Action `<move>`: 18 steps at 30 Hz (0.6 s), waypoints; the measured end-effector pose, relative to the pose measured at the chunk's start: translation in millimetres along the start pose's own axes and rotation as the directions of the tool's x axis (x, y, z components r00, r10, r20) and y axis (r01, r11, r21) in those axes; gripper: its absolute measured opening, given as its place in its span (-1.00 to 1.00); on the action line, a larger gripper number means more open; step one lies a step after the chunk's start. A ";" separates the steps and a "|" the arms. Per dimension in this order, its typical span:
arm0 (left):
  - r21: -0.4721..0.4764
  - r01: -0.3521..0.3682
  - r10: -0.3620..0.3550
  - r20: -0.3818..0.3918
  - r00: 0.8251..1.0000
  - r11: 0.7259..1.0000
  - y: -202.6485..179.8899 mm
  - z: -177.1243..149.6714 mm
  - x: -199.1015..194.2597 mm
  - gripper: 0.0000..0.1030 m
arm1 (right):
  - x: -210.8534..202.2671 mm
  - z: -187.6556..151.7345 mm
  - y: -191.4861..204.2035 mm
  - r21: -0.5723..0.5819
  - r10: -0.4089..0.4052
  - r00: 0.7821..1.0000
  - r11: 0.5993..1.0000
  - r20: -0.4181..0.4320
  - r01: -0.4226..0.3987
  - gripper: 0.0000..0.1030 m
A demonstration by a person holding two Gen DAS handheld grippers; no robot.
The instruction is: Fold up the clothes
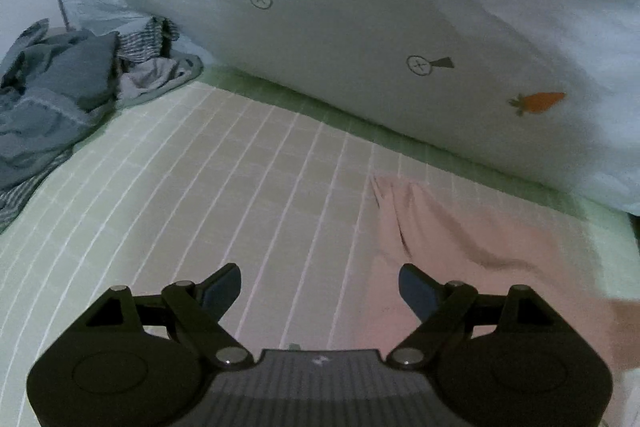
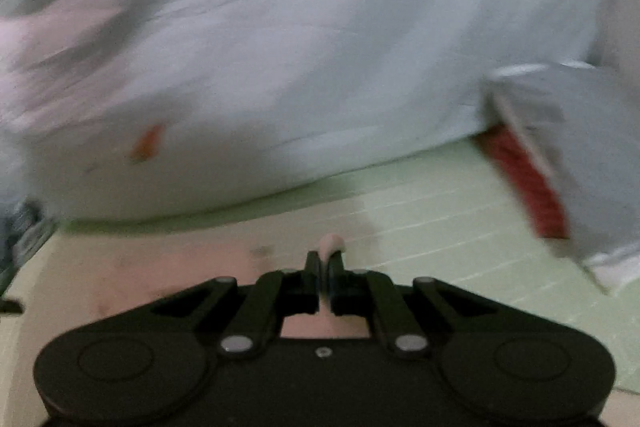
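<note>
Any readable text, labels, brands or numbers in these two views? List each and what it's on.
No readable words, brands or numbers in either view.
"X" inside a circle: printed twice on the pale quilt, a pattern mark, not text.
Carrot prints on the quilt: pictures only.
Small pale mark on the left gripper body: too small to read.
Red panel on the grey item: blurred, nothing legible.
</note>
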State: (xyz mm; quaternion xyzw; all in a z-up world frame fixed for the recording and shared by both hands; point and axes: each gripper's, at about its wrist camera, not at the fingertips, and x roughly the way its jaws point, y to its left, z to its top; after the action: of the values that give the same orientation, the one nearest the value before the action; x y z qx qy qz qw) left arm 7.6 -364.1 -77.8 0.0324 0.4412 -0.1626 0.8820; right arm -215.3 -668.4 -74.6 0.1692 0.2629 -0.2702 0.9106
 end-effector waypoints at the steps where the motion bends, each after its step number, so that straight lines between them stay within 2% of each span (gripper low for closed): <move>1: 0.000 0.002 -0.002 0.001 1.000 1.000 2.4 -6.6 -7.9 0.68 | -5.6 -6.4 13.8 -0.042 0.029 1.000 0.999 -0.008 -0.030 -0.91; 4: 0.003 0.007 -0.007 0.005 1.000 1.000 7.5 -25.7 -29.3 0.68 | -20.6 -30.0 52.9 -0.154 0.105 0.993 0.982 -0.047 -0.111 -0.91; 8: 0.055 0.012 -0.011 -0.019 1.000 0.998 19.4 -49.6 -50.3 0.68 | -39.6 -72.7 95.1 -0.227 0.163 0.979 0.956 -0.119 -0.187 -0.91; 13: 0.102 0.043 -0.036 -0.066 0.997 0.994 41.2 -75.0 -68.7 0.68 | -59.1 -135.8 133.3 -0.220 0.149 0.958 0.954 -0.243 -0.204 -0.91; 16: 0.122 0.071 -0.060 -0.095 0.994 0.990 49.0 -86.7 -72.5 0.68 | -66.3 -157.1 144.4 -0.208 0.132 0.945 0.958 -0.299 -0.200 -0.90; 18: 0.135 0.091 -0.076 -0.113 0.991 0.987 52.7 -94.0 -73.8 0.68 | -70.8 -166.3 149.8 -0.199 0.107 0.940 0.964 -0.324 -0.178 -0.78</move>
State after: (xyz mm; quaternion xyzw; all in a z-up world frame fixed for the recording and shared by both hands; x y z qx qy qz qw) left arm -89.2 -276.4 -81.4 0.0841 0.4767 -0.2280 0.8448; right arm -243.3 -445.6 -143.1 0.1239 0.4186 -0.1415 0.8885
